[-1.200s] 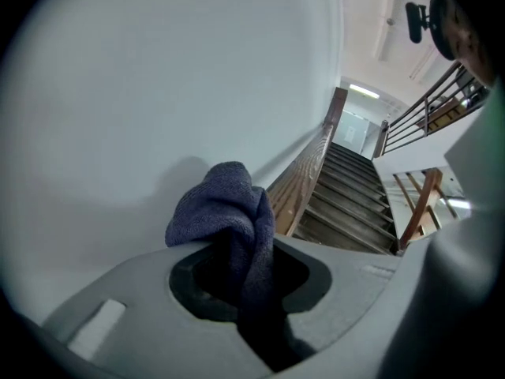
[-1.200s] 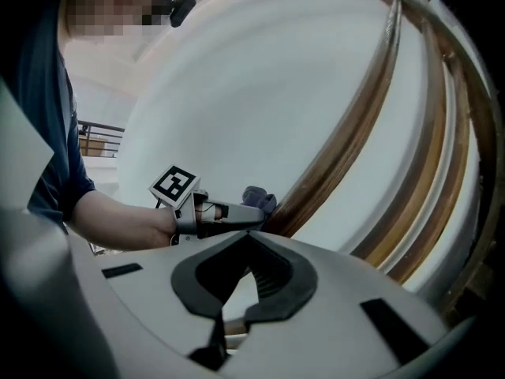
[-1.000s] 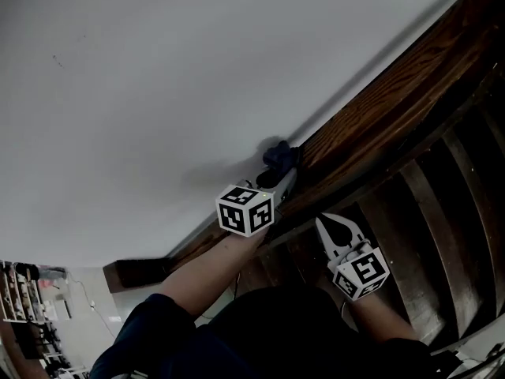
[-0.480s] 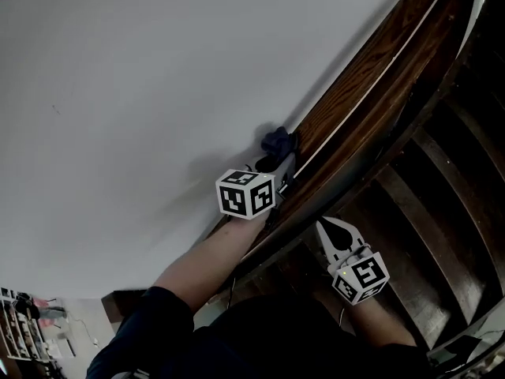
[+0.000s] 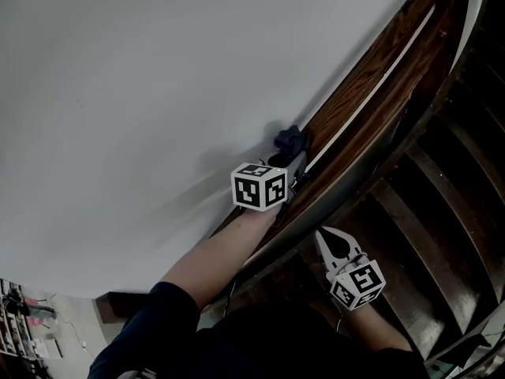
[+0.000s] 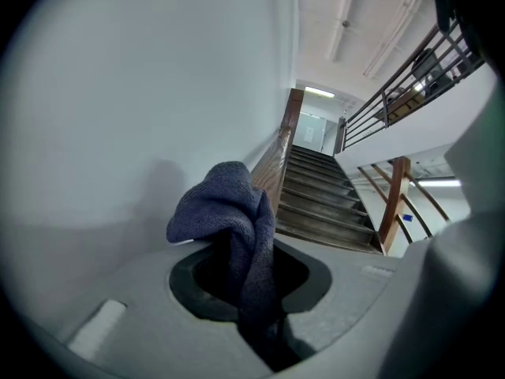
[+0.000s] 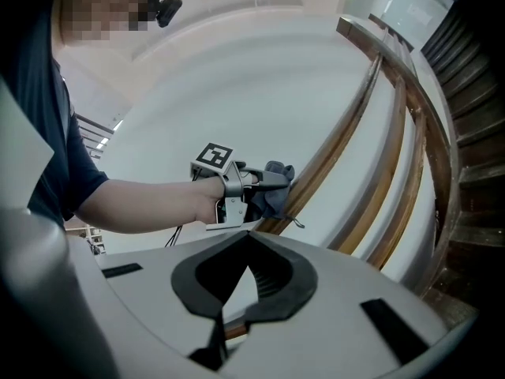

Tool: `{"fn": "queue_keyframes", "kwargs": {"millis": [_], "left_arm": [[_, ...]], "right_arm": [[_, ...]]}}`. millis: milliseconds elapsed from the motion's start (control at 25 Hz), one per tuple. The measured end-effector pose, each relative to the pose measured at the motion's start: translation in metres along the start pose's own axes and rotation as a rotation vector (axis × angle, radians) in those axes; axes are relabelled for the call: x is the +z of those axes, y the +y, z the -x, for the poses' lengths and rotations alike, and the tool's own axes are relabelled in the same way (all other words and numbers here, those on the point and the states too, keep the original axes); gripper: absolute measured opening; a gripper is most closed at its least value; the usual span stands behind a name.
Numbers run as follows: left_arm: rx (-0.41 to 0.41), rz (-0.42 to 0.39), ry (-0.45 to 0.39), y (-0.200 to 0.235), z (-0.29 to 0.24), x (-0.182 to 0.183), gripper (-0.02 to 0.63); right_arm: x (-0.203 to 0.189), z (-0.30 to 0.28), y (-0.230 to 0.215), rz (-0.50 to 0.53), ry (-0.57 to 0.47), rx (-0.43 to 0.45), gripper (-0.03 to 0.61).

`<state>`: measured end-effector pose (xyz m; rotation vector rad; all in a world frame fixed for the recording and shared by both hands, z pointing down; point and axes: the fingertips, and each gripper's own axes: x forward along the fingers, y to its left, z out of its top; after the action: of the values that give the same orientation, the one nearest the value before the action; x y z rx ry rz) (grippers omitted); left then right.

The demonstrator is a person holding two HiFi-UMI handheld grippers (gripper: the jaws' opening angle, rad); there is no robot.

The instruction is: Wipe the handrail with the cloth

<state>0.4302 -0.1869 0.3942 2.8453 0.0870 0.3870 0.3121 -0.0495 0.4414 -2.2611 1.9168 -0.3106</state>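
Left gripper view, cloth (image 6: 229, 212) pinched, handrail (image 6: 274, 163) beyond

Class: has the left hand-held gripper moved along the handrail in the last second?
Yes. The left hand-held gripper, clamping the dark blue cloth, slid up the brown wooden handrail, away from its foot.

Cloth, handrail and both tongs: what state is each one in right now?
Left tongs: shut on the cloth.
Cloth: bunched, clamped in the left tongs, its free end held up against the handrail.
Handrail: wooden, sloping upward; cannot tell whether it is clean or dusty.
Right tongs: shut, empty, held away from the handrail.
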Motion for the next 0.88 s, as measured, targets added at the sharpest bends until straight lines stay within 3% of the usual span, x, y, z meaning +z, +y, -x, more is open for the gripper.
{"fn": "queue_keyframes", "kwargs": {"millis": [240, 480, 880], "left_arm": [[0.003, -0.027, -0.024, -0.007, 0.043, -0.004, 0.078], [-0.003, -0.060, -0.056, -0.021, 0.118, -0.020, 0.078], [0.126, -0.018, -0.086, -0.016, 0.292, -0.091, 0.078]], "right_arm": [[0.015, -0.013, 0.029, 0.032, -0.015, 0.085, 0.009], [0.009, -0.030, 0.072, 0.036, -0.007, 0.161, 0.009], [-0.025, -0.050, 0.193, 0.079, 0.111, 0.382, 0.009]]}}
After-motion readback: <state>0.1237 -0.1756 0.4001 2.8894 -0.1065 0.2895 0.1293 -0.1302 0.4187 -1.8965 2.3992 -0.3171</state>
